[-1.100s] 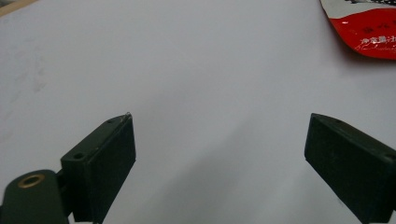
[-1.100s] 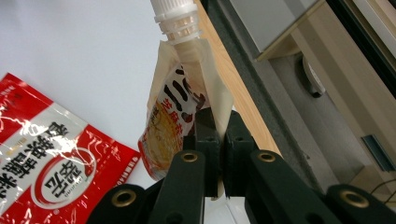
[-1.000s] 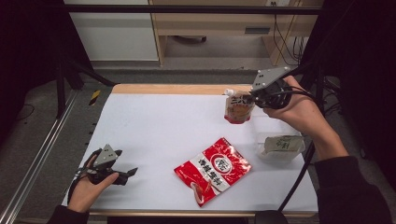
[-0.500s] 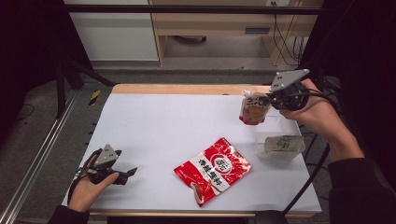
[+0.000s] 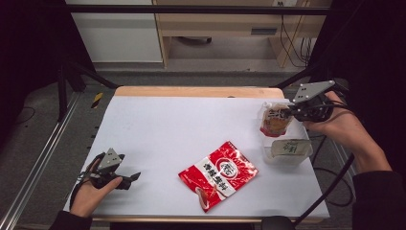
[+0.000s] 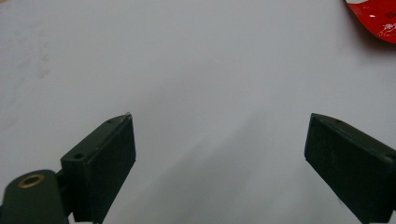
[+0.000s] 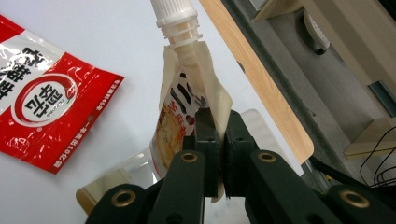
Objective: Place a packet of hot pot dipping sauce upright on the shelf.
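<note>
The right tool (image 5: 293, 113) is clenched on the spouted pouch (image 5: 274, 120), carried at two o'clock above the clear tub (image 5: 287, 152); dropping it in remains. The left tool (image 5: 130, 179) rests released at eight o'clock on the bench (image 5: 182, 129).

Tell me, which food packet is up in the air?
The spout pouch with the white screw cap: the right gripper pinches its edge above the clear tub. The red packet lies flat mid-table, untouched.
</note>
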The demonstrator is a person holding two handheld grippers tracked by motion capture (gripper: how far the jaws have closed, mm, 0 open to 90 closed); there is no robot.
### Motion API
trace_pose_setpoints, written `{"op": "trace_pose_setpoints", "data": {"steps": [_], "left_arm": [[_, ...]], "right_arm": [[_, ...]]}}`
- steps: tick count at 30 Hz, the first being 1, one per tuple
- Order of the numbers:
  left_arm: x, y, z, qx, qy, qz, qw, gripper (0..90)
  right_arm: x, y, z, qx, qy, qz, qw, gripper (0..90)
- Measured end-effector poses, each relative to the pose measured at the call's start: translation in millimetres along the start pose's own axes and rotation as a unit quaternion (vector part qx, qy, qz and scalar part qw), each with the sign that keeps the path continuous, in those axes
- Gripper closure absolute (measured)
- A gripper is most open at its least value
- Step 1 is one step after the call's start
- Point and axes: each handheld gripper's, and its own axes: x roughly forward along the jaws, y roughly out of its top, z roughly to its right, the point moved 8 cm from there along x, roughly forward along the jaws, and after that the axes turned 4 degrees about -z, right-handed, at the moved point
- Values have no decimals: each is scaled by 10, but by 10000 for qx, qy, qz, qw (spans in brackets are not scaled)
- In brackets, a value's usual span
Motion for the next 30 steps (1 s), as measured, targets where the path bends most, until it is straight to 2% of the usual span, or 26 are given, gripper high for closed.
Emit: {"op": "trace_pose_setpoints", "data": {"steps": [17, 30], "left_arm": [[6, -3, 12, 37, -14, -31, 10000, 86], [15, -4, 24, 74, -27, -51, 10000, 86]], "right_arm": [[68, -209, -48, 57, 229, -228, 9995, 874], [201, -354, -80, 243, 357, -372, 9984, 873]]}}
